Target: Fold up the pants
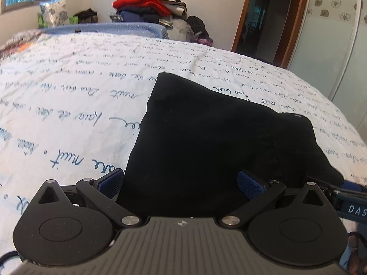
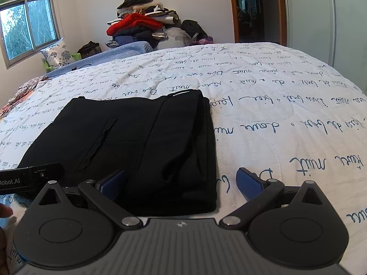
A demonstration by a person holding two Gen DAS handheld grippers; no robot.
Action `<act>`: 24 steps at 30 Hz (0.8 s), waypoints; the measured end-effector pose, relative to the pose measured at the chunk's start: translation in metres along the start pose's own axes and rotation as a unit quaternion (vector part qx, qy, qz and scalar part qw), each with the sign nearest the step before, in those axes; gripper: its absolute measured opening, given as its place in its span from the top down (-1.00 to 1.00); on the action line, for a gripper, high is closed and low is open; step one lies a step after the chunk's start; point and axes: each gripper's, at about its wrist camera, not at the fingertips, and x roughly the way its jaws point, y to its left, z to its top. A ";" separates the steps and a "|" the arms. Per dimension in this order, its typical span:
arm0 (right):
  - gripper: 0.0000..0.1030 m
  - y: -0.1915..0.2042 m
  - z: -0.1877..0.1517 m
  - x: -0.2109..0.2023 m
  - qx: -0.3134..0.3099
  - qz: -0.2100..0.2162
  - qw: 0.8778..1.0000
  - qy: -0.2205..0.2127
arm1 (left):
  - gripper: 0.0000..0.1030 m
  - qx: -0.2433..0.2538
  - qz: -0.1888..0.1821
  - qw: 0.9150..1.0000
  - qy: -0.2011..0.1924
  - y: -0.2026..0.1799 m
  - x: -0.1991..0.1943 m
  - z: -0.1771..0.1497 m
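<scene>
Black pants (image 1: 206, 133) lie folded into a compact rectangle on a white quilt with blue handwriting (image 1: 68, 91). My left gripper (image 1: 181, 183) is open, low over the near edge of the pants, with the cloth between its blue fingertips (image 1: 112, 183) but not pinched. In the right wrist view the same pants (image 2: 137, 137) show a pocket slit and a stacked fold along their right side. My right gripper (image 2: 182, 182) is open and straddles the near right corner: one pad over the cloth, the other over bare quilt. The left gripper's body (image 2: 29, 176) shows at the left.
A tall pile of mixed clothes (image 1: 146, 4) stands past the far edge of the bed, beside a blue blanket (image 1: 103, 28) and a floral pillow (image 1: 54, 13). A wooden-framed doorway (image 1: 259, 16) and a frosted wardrobe door (image 1: 332, 45) are at the right.
</scene>
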 end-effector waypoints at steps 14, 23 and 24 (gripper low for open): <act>-1.00 0.040 0.009 -0.063 -0.078 -0.042 0.994 0.067 | -0.96 0.057 0.056 0.997 -0.019 -0.027 -0.085 0.004; -1.00 0.035 -0.016 -0.093 -0.058 -0.029 0.995 0.079 | -0.98 0.044 0.038 0.998 0.021 -0.015 -0.114 -0.020; -1.00 0.035 -0.017 -0.095 -0.058 -0.031 0.995 0.078 | -0.98 0.032 0.033 0.999 0.026 -0.011 -0.116 -0.021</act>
